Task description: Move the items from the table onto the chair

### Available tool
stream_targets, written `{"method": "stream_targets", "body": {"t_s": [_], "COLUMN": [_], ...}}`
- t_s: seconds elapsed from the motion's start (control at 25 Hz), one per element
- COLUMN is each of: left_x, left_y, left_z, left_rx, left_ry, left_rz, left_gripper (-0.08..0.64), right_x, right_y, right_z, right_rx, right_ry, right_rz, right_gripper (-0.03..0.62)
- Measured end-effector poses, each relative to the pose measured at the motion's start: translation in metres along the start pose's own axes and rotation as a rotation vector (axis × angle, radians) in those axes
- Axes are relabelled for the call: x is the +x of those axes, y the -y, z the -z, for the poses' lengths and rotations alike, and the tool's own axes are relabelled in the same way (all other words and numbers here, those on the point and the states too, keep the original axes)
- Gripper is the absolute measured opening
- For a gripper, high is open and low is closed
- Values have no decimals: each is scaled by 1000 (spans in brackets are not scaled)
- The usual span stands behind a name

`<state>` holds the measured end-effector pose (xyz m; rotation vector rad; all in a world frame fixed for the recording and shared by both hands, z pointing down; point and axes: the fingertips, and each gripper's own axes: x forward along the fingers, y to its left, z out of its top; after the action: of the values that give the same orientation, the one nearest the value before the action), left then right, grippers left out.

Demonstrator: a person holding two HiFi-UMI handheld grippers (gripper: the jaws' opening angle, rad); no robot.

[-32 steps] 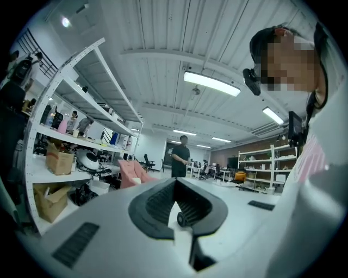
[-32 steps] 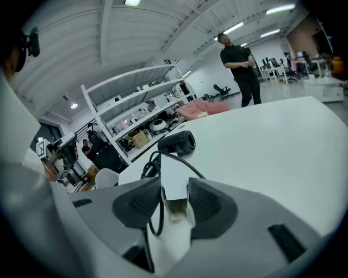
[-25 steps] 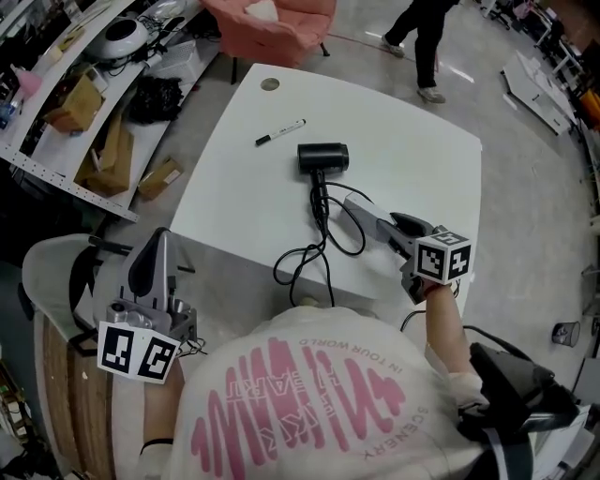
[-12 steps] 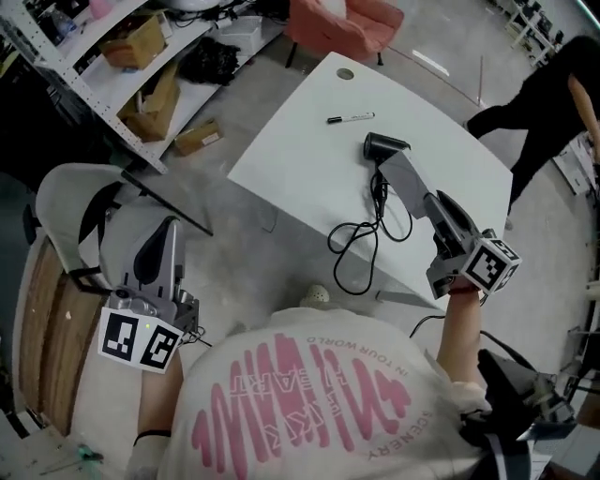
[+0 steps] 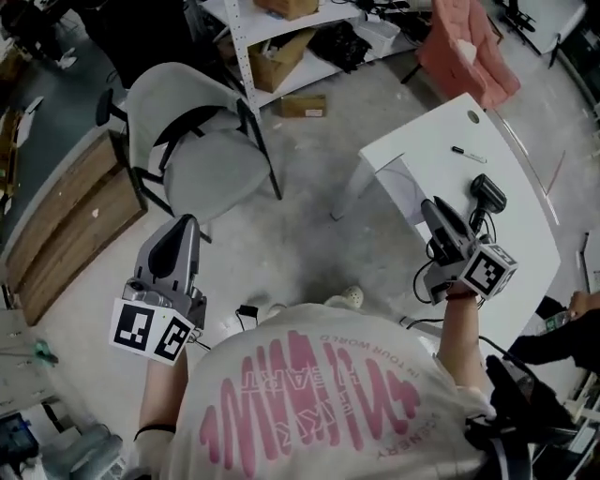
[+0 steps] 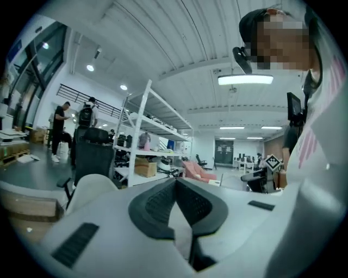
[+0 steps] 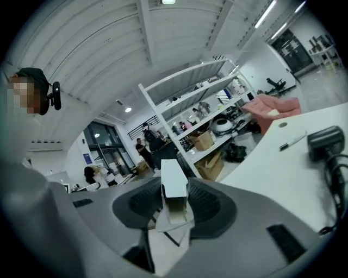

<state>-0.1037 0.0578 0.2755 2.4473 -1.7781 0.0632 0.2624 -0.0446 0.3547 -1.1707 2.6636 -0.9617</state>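
Note:
In the head view a grey chair [image 5: 211, 155] stands at upper left and the white table [image 5: 422, 159] at right. On the table lie a black hair dryer [image 5: 487, 192] with its cord and a black marker [image 5: 469, 153]. My right gripper [image 5: 429, 206] hangs over the table's near corner, shut on a small white box [image 7: 174, 184]; the head view does not show the box. The right gripper view also shows the hair dryer [image 7: 326, 141] and marker [image 7: 293, 142]. My left gripper [image 5: 186, 225] is over bare floor below the chair, shut and empty, with its pads [image 6: 163, 203] meeting.
White shelving [image 5: 281, 28] with cardboard boxes runs behind the chair. A pink armchair [image 5: 464, 42] stands beyond the table. A wooden board [image 5: 66, 225] lies left of the chair. A person [image 5: 562, 337] is at the right edge. Concrete floor separates chair and table.
The whole view has swung left, from the table to the chair. Both grippers swept left with it; the right one has left the table's middle and now hangs over its near corner.

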Motion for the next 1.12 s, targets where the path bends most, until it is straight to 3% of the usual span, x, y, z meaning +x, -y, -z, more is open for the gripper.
{"method": "stream_targets", "body": {"t_s": [0.32, 0.64, 0.84, 1.12], "left_x": [-115, -215, -246, -246], "left_y": [-85, -145, -162, -186], "left_z": [9, 36, 51, 67], "left_rx": [-51, -162, -216, -302], "left_ry": [29, 53, 58, 56], "left_rz": [-266, -531, -637, -744], "left_gripper": [11, 11, 11, 11], "right_x": [131, 234, 292, 376], "right_y": [-101, -180, -204, -184], "right_z": [43, 95, 134, 187], "right_rx": [-51, -91, -72, -67], "right_ry": [-137, -307, -396, -518], "right_rz": [-242, -365, -389, -314], "right_gripper": [161, 161, 161, 161]}}
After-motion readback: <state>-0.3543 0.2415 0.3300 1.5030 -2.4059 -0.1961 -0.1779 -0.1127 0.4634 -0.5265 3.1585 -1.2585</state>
